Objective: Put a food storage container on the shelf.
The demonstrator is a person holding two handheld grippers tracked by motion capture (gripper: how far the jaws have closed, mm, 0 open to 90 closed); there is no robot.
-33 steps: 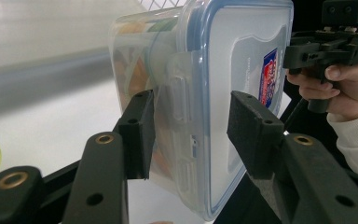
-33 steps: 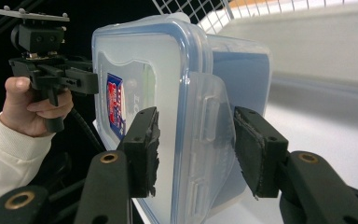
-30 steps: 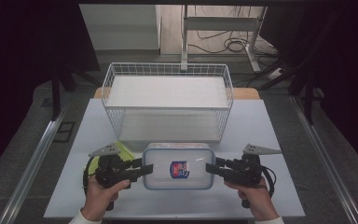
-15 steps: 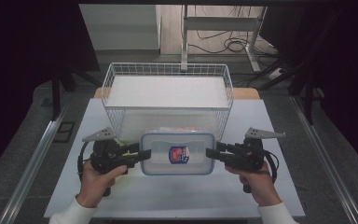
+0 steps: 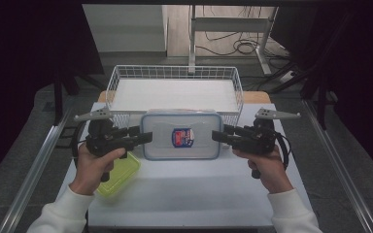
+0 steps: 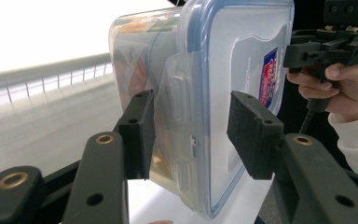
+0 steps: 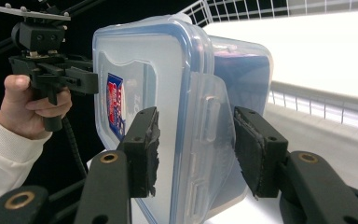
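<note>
A clear plastic container (image 5: 182, 136) with a blue-rimmed lid and a red-and-blue label hangs level above the table, just in front of the wire basket (image 5: 175, 68). My left gripper (image 5: 148, 137) is shut on its left end and my right gripper (image 5: 215, 136) on its right end. In the left gripper view the pads (image 6: 142, 130) clamp the container (image 6: 228, 60) across lid and base at the latch. The right gripper view has the same grip on the container (image 7: 168, 65), with one pad (image 7: 144, 144) on the lid. Something reddish lies inside.
A yellow-green lidded box (image 5: 121, 174) lies on the white table (image 5: 199, 194) under my left hand. The white wire basket stands at the table's far side with a pale floor inside. Metal rails run along both sides, and cables lie on the floor beyond.
Both grippers have lifted the clear container off the table and carried it away from the person toward the basket's front wall. The yellow-green box now shows under the left hand.
</note>
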